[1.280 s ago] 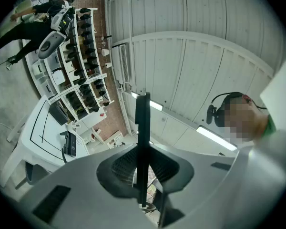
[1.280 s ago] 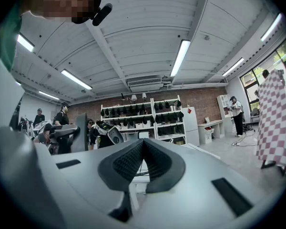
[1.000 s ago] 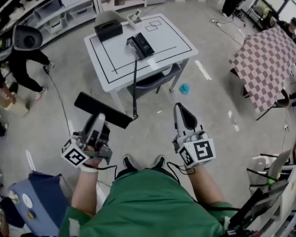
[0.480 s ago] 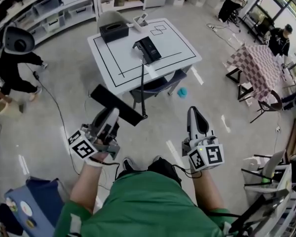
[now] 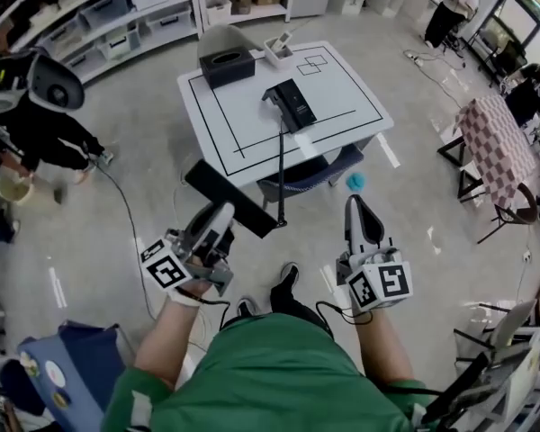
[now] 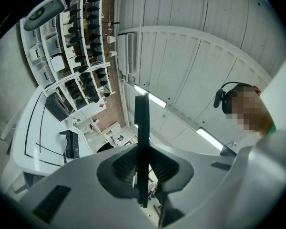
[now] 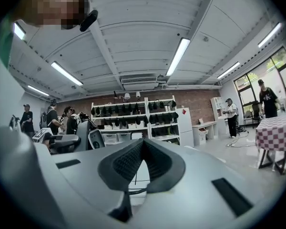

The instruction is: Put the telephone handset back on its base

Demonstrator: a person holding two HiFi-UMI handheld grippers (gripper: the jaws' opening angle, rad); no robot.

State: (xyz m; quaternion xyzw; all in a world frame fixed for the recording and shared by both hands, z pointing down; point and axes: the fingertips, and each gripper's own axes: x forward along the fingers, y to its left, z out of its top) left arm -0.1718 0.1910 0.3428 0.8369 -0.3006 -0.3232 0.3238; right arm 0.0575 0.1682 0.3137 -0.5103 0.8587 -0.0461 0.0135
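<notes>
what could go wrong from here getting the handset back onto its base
The cord runs straight from the telephone base over the table edge to the handset; a tug could drag the base, or it may snag on the chair. The left gripper pinches only the handset's thin edge, so it might twist or slip.

Left hand-held gripper point(image 5: 222, 214) clamped, right hand-held gripper point(image 5: 355, 204) closed.

White table point(image 5: 243, 124) bore black-lined rectangle. On top: telephone base point(image 5: 291, 104) near centre; black box point(image 5: 227, 67) at far edge; small white tray point(image 5: 277, 52) near box.
</notes>
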